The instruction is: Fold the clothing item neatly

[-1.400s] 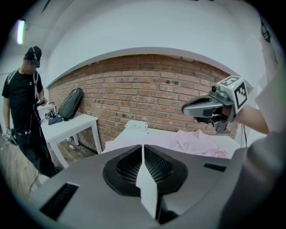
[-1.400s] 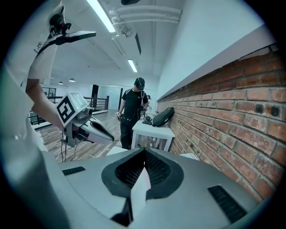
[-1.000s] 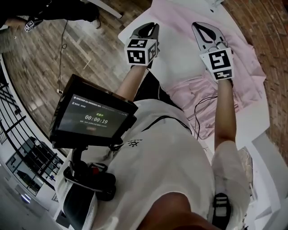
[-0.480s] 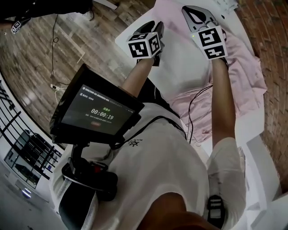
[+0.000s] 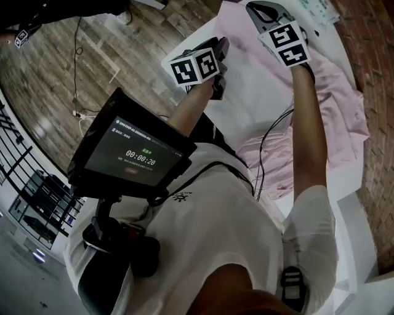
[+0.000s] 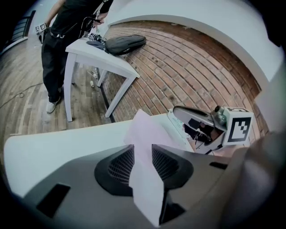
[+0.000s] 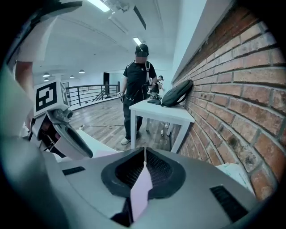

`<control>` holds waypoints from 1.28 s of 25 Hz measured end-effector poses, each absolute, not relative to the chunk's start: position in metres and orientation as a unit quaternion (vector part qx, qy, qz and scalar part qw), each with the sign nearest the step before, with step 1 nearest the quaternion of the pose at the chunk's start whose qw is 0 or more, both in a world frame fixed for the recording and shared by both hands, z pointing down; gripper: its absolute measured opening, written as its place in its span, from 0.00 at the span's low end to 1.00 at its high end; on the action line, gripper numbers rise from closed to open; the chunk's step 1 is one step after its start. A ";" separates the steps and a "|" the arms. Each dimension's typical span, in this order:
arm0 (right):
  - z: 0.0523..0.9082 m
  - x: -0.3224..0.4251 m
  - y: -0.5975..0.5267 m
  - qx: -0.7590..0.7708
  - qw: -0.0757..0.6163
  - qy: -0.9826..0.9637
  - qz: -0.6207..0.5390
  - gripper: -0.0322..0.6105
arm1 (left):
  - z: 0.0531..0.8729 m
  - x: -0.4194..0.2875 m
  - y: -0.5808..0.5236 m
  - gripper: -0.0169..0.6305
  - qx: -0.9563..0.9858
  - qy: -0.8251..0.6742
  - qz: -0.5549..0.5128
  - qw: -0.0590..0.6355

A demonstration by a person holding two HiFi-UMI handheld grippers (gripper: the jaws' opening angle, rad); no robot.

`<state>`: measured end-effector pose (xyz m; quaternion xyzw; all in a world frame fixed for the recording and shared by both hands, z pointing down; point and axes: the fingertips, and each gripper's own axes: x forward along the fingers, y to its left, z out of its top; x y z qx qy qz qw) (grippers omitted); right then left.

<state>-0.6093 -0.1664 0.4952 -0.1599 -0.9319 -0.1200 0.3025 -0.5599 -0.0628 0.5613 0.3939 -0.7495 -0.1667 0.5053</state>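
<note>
A pink garment point(image 5: 335, 92) lies crumpled on the white table point(image 5: 255, 80); a flap of it reaches the far edge point(image 5: 237, 18). My left gripper point(image 5: 221, 43) hovers at the table's left edge. In the left gripper view its jaws have just been opening, and they stand apart point(image 6: 143, 150) with a flat strip of the pink cloth point(image 6: 145, 134) lying loosely between them. My right gripper point(image 5: 255, 7) is farther along the table. It is shut point(image 7: 144, 154) on a thin fold of pink cloth point(image 7: 140, 188). Each gripper shows in the other's view: the right gripper point(image 6: 201, 123) and the left gripper point(image 7: 62, 129).
A small white side table point(image 6: 96, 51) with a dark bag point(image 6: 125, 44) stands by the brick wall point(image 7: 250, 89), and a person point(image 7: 140, 85) stands beside it. A screen point(image 5: 138, 154) hangs at my chest. Printed paper point(image 5: 317, 7) lies at the table's far corner.
My right gripper has travelled up and left in the head view, carrying the pink cloth farther across the table. The left gripper has rolled and shifted slightly.
</note>
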 end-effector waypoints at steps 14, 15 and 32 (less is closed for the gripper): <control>0.556 -0.646 -0.145 -0.266 0.352 -0.894 -0.078 0.16 | 0.575 -0.567 -0.066 0.19 0.373 -0.695 -0.269 0.554; 0.559 -0.647 -0.145 -0.268 0.359 -0.891 -0.078 0.16 | 0.575 -0.568 -0.066 0.19 0.372 -0.690 -0.276 0.556; 0.558 -0.648 -0.136 -0.293 0.395 -0.867 -0.080 0.07 | 0.571 -0.577 -0.064 0.03 0.378 -0.660 -0.328 0.560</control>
